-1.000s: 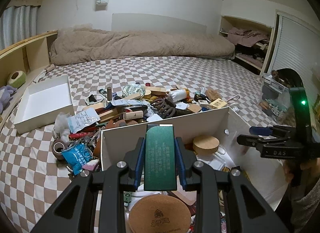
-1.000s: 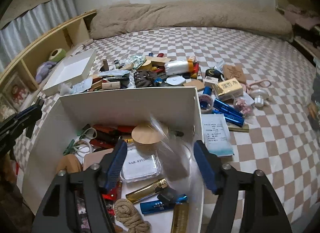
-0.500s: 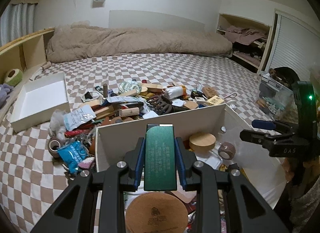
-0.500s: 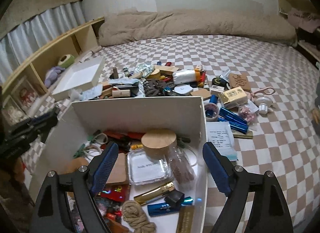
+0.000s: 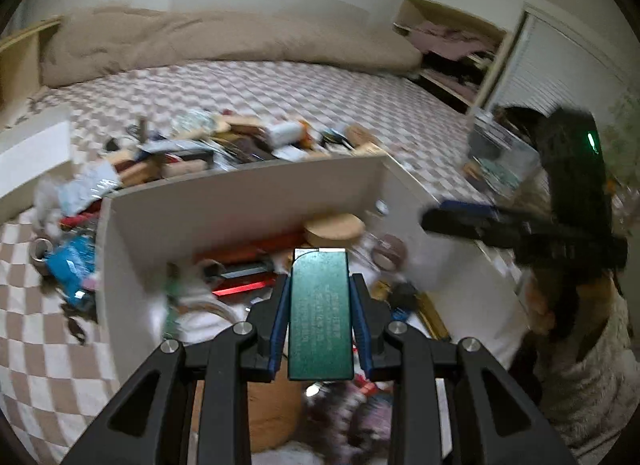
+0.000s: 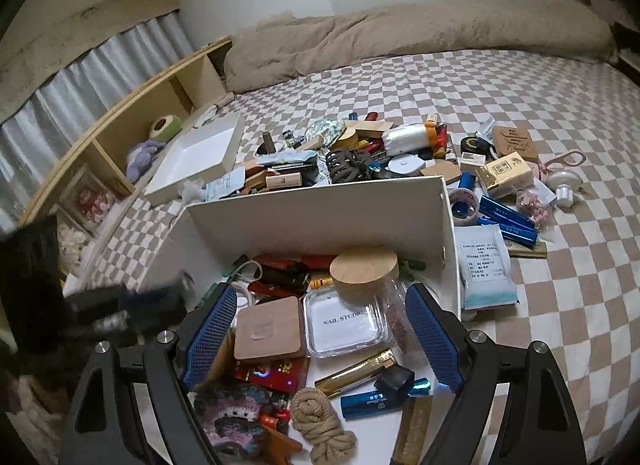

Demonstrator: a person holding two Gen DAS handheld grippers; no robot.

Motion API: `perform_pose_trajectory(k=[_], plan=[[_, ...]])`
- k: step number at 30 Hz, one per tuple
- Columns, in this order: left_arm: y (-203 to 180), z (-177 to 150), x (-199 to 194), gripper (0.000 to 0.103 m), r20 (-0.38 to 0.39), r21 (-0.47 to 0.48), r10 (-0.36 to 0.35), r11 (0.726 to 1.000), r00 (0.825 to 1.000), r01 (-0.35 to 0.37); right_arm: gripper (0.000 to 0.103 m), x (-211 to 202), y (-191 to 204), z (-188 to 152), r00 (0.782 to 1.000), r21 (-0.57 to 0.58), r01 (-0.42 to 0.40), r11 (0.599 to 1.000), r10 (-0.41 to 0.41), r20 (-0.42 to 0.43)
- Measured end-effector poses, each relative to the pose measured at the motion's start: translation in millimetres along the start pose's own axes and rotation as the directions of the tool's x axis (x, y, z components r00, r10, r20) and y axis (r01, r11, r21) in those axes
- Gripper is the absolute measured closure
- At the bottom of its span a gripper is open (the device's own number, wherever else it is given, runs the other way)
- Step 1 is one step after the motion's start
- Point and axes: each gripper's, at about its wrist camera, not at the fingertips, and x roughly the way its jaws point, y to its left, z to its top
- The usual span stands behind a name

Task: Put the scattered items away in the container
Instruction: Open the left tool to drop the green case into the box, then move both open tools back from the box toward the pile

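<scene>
White cardboard container (image 6: 320,217) sits on the checkered bed (image 6: 560,305), already part full. Left to right, right-wrist view: white lid tray (image 6: 200,157) near the wooden shelf (image 6: 120,125), then the scattered pile (image 6: 360,153) just behind the container's far wall, blue tubes (image 6: 508,217) and a white sachet (image 6: 484,265) beside its right wall.

Left gripper (image 5: 320,317): jaws pinched tight on a flat green case (image 5: 320,313), both blue pads touching its sides, case upright along the fingers, held over the container interior. Left view is motion-blurred.

Right gripper (image 6: 320,337): jaws have just been opening, now spread wide, nothing pressed between the pads. It hangs over the container contents: wooden square (image 6: 268,329), clear "NAIL STUDIO" box (image 6: 344,325), cork-lidded jar (image 6: 364,269), gold tube (image 6: 356,373), rope coil (image 6: 320,421).

Tan duvet (image 6: 400,33) lies at the bed's far end.
</scene>
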Motion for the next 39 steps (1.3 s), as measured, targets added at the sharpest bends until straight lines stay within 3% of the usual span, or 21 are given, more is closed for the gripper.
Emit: perform_pose_trajectory(k=[12, 19, 20, 21, 22, 23, 29, 39], plan=[[-62.6, -16.1, 36.0, 0.074, -0.094, 0.076, -0.105, 0.991, 0.99, 0.112, 0.017, -10.1, -1.9, 1.2, 0.999, 0.027, -0.044, 0.999, 0.044, 0.018], [-82.5, -21.4, 47.5, 0.074, -0.074, 0.025, -0.151, 0.988, 0.986, 0.153, 0.017, -11.8, -3.1, -0.2, 0.998, 0.035, -0.061, 0.998, 0.06, 0.018], [-84.1, -21.4, 47.2, 0.071, -0.066, 0.013, -0.161, 0.987, 0.985, 0.162, 0.017, -12.4, -3.5, -0.1, 0.998, 0.035, -0.059, 0.998, 0.058, 0.02], [-85.7, -21.3, 47.1, 0.045, -0.062, 0.0, -0.17, 0.985, 0.983, 0.171, 0.017, -13.0, -3.8, -0.1, 0.998, 0.036, -0.058, 0.998, 0.058, 0.022], [-86.7, -21.4, 46.7, 0.01, -0.058, -0.011, -0.173, 0.985, 0.983, 0.173, 0.017, -13.3, -4.2, -0.2, 0.998, 0.037, -0.058, 0.998, 0.057, 0.023], [-87.4, -21.6, 44.7, 0.003, -0.045, -0.016, -0.174, 0.985, 0.984, 0.174, 0.017, -13.7, -4.5, -0.2, 0.998, 0.037, -0.058, 0.998, 0.057, 0.024], [-86.7, -16.3, 33.4, 0.003, -0.026, 0.021, -0.136, 0.99, 0.99, 0.136, 0.017, -14.7, -6.9, 0.3, 0.998, 0.046, -0.055, 0.997, 0.054, 0.028], [-69.5, -12.2, 30.0, 0.003, -0.026, 0.006, -0.073, 0.997, 0.997, 0.073, 0.017, -13.2, -6.6, -0.8, 0.998, 0.04, -0.058, 0.998, 0.057, 0.024]])
